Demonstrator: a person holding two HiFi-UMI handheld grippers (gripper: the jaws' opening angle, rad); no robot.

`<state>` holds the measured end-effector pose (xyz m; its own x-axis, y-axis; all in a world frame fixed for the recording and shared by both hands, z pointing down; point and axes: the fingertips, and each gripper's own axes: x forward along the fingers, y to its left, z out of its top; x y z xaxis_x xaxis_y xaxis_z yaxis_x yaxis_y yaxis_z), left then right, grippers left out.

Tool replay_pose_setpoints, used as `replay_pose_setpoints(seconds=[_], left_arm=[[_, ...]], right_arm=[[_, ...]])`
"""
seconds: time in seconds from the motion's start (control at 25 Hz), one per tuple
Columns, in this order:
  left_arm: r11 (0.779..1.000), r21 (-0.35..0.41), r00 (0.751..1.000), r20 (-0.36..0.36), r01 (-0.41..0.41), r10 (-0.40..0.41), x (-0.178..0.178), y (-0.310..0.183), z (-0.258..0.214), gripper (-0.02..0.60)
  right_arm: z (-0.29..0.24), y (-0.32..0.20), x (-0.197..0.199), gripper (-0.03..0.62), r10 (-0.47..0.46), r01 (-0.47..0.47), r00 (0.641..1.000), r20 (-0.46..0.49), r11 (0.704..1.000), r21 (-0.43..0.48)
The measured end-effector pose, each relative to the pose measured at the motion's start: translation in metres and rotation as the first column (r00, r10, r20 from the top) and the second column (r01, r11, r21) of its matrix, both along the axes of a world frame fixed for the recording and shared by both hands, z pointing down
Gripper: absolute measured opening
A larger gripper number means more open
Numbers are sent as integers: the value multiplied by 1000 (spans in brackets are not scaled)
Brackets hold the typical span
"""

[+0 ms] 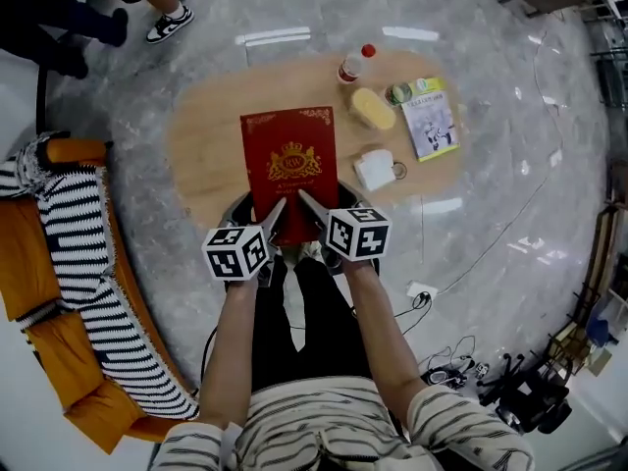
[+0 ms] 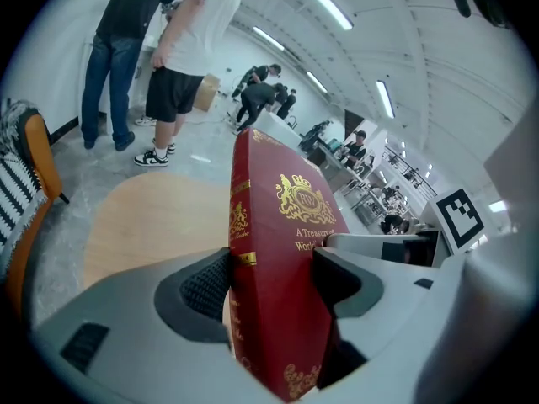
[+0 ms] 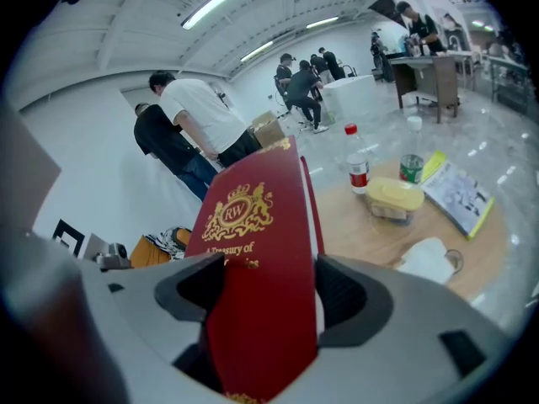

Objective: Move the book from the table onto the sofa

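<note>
The book point(image 1: 290, 170), a red hardcover with a gilt crest, is held at its near edge by both claws, over the near part of the wooden table point(image 1: 201, 145). The left gripper point(image 1: 276, 218) is clamped on the spine-side corner, one pad pressed to each cover, and the right gripper point(image 1: 310, 207) is closed in the same way on the corner just beside it (the white page edges are seen between its jaws). From both claws the book extends forward and away, the front cover turned up. Whether its far edge touches the table cannot be told.

Ahead and to the right of the right gripper, a red-capped bottle point(image 1: 354, 65), a yellow container point(image 1: 373, 108), a booklet point(image 1: 429, 122) and a white cup point(image 1: 377, 169) are set on the table. The orange sofa point(image 1: 27, 263), draped with a striped blanket point(image 1: 90, 253), is found well to the left of the left gripper.
</note>
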<state>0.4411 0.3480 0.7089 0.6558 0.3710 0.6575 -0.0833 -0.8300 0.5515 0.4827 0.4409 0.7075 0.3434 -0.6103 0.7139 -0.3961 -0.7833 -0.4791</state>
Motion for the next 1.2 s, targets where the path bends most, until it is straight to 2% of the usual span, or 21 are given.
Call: replay_pose_setpoints(seconds=[0.32, 0.84, 1.0, 1.2], left_arm=[[998, -1, 997, -49, 58, -58, -19, -10, -74, 310], [989, 47, 976, -174, 138, -128, -46, -38, -219, 310], [982, 62, 963, -219, 177, -159, -61, -51, -255, 310], [971, 80, 935, -297, 227, -194, -62, -62, -305, 310]], right_arm=[[-76, -13, -13, 351, -41, 40, 997, -62, 999, -5], [-219, -44, -34, 351, -93, 105, 981, -172, 993, 59], [-256, -59, -46, 351, -128, 148, 969, -211, 986, 78], [-307, -73, -43, 351, -162, 198, 942, -294, 975, 99]])
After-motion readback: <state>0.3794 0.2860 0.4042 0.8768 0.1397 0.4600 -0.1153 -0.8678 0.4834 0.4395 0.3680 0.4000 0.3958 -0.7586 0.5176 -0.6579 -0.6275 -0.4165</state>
